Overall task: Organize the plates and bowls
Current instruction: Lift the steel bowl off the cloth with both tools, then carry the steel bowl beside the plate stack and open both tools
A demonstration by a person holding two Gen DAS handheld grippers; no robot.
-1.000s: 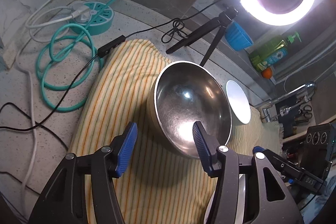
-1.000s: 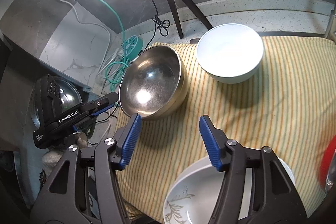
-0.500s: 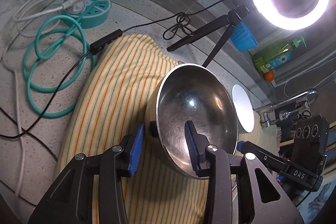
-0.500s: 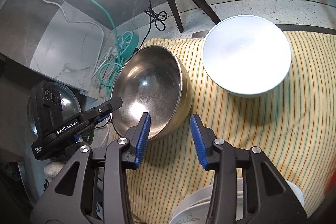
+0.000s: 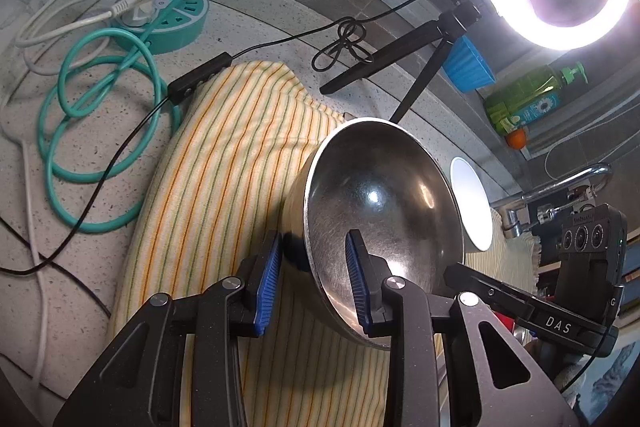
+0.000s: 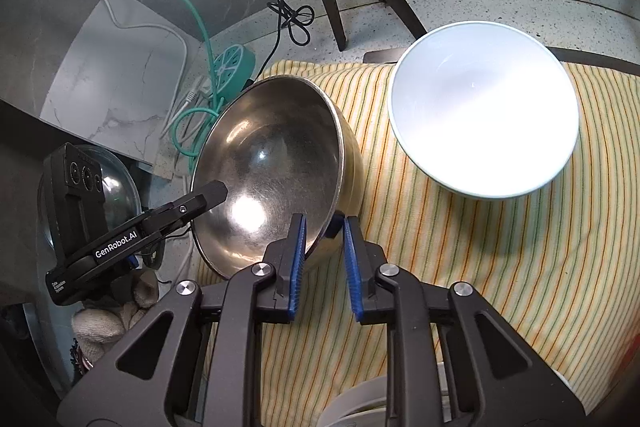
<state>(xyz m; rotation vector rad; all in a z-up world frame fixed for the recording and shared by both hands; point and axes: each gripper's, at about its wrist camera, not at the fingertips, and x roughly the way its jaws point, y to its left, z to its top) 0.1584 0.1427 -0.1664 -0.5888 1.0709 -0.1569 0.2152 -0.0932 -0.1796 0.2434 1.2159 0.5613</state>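
Note:
A steel bowl (image 5: 392,203) sits tilted on the striped yellow cloth (image 5: 224,163). My left gripper (image 5: 314,275) straddles its near rim, one finger inside and one outside, jaws narrowed around the wall. My right gripper (image 6: 324,259) straddles the opposite rim of the same steel bowl (image 6: 272,163), jaws close around the wall. A white bowl (image 6: 484,107) stands upright on the cloth to the right, also edge-on in the left wrist view (image 5: 472,207). A white plate rim (image 6: 360,403) shows under my right gripper.
A ring light on a black tripod (image 5: 400,51) stands behind the cloth. A teal power hub (image 5: 168,15), coiled teal cable (image 5: 80,115) and black wires lie on the counter to the left. A blue cup (image 5: 468,67), green soap bottle (image 5: 528,99) and tap (image 5: 560,183) are at the back right.
Both grippers moved in onto the steel bowl's rim from opposite sides and narrowed their jaws around its wall. The bowl now sits more tilted.

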